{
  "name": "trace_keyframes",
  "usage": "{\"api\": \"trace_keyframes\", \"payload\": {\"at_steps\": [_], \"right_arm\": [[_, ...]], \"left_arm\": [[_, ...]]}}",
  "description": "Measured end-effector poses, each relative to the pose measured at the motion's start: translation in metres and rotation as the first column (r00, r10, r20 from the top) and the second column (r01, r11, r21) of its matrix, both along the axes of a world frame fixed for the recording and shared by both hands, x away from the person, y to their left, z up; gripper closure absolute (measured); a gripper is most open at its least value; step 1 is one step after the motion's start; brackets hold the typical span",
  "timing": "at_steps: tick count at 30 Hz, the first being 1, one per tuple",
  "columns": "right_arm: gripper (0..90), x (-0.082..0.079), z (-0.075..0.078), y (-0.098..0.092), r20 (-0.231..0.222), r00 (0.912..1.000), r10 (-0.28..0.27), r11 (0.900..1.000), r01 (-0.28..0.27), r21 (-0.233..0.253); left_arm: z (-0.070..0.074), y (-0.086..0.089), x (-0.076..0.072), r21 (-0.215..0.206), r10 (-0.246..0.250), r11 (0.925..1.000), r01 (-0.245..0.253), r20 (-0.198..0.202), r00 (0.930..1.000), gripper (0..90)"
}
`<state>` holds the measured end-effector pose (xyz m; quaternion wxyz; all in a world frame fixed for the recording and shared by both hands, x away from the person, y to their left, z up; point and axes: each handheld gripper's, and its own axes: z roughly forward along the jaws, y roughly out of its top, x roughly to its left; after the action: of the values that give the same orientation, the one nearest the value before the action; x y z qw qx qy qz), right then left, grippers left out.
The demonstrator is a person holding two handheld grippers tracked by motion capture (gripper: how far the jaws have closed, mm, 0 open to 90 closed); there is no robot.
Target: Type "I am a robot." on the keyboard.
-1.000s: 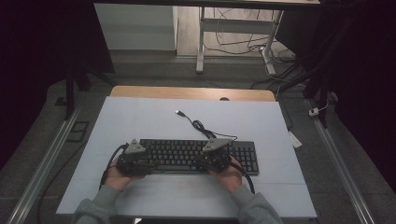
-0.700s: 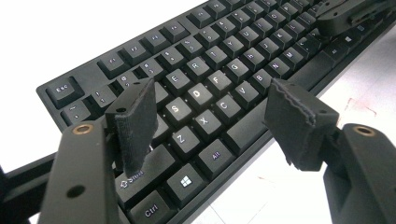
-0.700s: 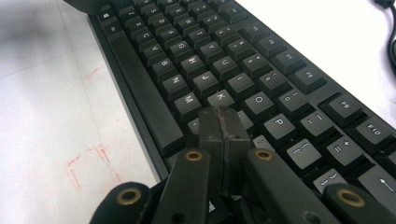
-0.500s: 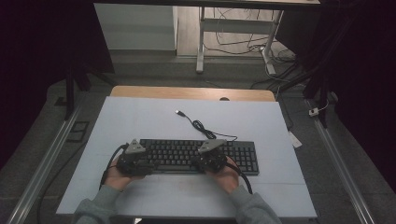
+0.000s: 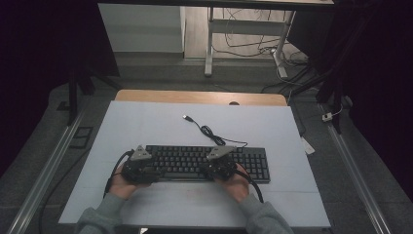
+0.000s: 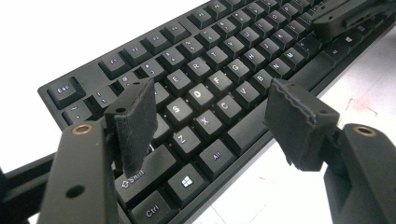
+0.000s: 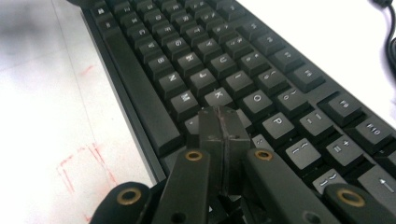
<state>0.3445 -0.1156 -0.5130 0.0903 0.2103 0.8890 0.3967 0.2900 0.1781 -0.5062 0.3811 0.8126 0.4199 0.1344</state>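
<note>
Two grippers over one black keyboard, which lies flat on the white desk, near the person's edge, its cable running off toward the far side.

Left gripper: jaws spread wide, holding nothing, straddling the Z/X/S/D block above the Shift key. Left pad looks to hang just over Shift; can't tell if it touches.

Right gripper: jaws pressed together, nothing between them, the joined tip pointing down at the keys just below K, near the comma row. Contact itself is hidden behind the tip.

Step, as I read it: key pressing with the closed right tip. To do it well:
- keep the jaws shut so the tip stays narrower than one keycap
- come down square on the cap's middle, not on the gap between caps
- press straight, lift straight; no dragging
- hold the left gripper off the keys, or close it before it types

View differences:
- high view gives the keyboard's place on the desk, the numpad end, both hands; no key legends, and the jaws are hidden under the gripper bodies
- left gripper view gives legends on the Esc/Ctrl end and the open gap, plus the other gripper farther off at top right
- right gripper view gives the M–P region and red marks on the desk beside the spacebar
</note>
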Motion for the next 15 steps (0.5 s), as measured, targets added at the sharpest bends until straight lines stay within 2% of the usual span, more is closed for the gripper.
{"api": "trace_keyframes", "payload": {"at_steps": [5, 15], "right_arm": [[85.2, -0.001, 0.004, -0.003, 0.015, 0.9999, -0.002, 1.0, 0.002, 0.017], [64.1, -0.003, 0.012, -0.019, 0.053, 0.9975, -0.046, 0.997, 0.042, 0.06]], "left_arm": [[0.0, 0.0, 0.0, 0.0, 0.001, 1.0, -0.001, 0.002, 1.0, 33.7], [0.0, 0.001, 0.0, -0.001, 0.002, 1.0, -0.002, 0.003, 1.0, 33.7]]}}
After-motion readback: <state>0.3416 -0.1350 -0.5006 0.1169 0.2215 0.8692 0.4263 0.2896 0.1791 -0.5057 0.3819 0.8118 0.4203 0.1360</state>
